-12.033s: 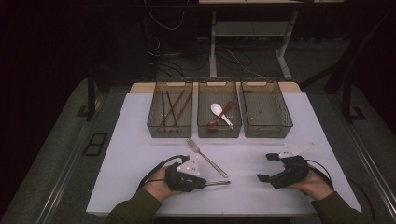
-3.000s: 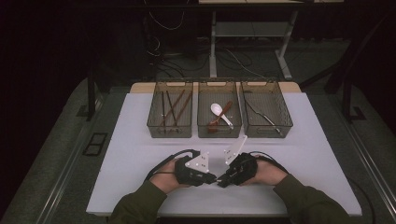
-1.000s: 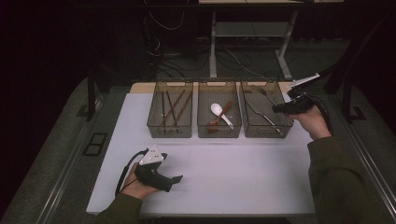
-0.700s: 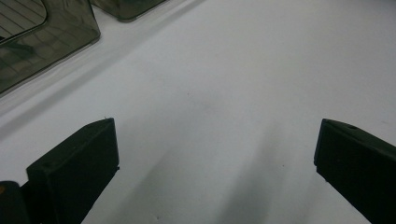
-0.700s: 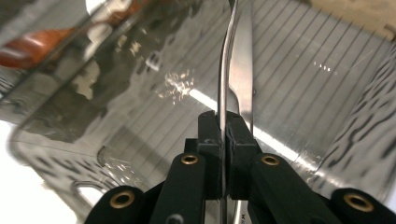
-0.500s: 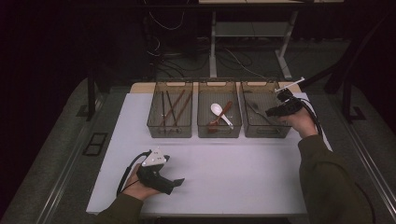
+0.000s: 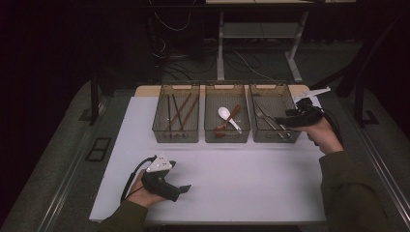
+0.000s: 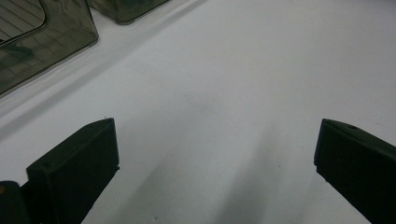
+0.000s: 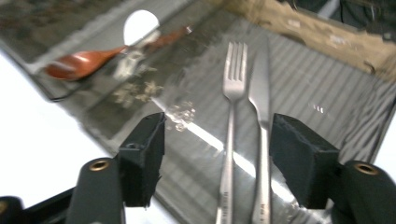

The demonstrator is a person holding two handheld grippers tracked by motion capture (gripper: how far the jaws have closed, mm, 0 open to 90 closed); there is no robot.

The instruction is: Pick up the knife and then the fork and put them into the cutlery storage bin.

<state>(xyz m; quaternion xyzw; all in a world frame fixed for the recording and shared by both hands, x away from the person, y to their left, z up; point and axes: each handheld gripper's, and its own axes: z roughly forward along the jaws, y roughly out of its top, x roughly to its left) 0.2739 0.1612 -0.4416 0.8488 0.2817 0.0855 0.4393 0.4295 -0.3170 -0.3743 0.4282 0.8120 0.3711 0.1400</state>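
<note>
Stainless steel fork (image 9: 231, 126) and table knife (image 9: 260, 121) lie side by side, touching or nearly so, on the floor of the right-hand smoked-plastic bin (image 7: 270, 137). We see the right gripper (image 9: 219, 156) above them, its fingers spread and empty, straddling both handles. We judge that closing here could pinch both pieces at once, or skate one off the other. The bin's near wall may also foul a finger. The left gripper (image 8: 212, 172) rests on the white bench (image 7: 241, 183), fingers wide apart, holding nothing.
</note>
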